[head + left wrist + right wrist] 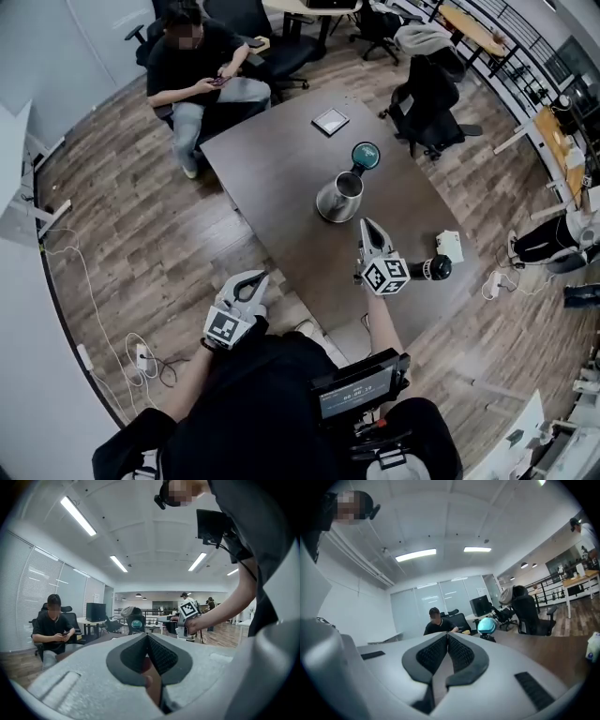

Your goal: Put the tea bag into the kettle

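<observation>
The kettle stands on the table with its teal lid swung up. The right gripper hovers just before it and the left gripper hangs off the near edge, and both have their jaws pressed together on nothing. No tea bag can be told for sure, since only a flat square packet and a small white thing lie on the table and the inside of the kettle does not show, so the scene fits a bag waiting to be fetched as well as a bag already dropped in; any fetching would need the jaws to part
</observation>
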A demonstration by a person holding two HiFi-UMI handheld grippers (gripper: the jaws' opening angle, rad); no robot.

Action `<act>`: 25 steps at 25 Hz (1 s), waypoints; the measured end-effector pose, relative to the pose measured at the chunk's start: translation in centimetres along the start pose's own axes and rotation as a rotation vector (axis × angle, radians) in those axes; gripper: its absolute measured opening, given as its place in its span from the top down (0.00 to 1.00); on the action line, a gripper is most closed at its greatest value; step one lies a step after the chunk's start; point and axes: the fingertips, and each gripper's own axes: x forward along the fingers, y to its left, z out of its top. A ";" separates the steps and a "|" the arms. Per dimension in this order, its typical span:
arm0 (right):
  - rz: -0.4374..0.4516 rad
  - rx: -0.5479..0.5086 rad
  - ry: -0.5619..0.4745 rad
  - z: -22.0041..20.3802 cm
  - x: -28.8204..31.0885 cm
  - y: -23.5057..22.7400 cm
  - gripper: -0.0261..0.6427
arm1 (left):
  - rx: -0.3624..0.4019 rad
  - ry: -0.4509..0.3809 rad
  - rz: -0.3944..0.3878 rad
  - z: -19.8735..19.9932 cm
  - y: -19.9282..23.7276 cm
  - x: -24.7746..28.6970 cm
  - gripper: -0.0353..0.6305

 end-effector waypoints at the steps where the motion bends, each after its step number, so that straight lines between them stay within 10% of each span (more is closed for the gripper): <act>1: 0.013 -0.019 -0.021 0.7 -1.1 1.2 0.94 | -0.005 -0.005 -0.019 -0.2 -0.3 0.3 0.96; 12: 0.044 -0.301 -0.129 4.9 -12.3 11.1 0.95 | 0.005 -0.012 -0.218 0.5 -4.7 5.7 0.96; 25: -0.112 -0.229 -0.084 1.3 -17.0 11.1 0.95 | 0.006 0.008 -0.349 -0.2 -9.2 8.3 0.96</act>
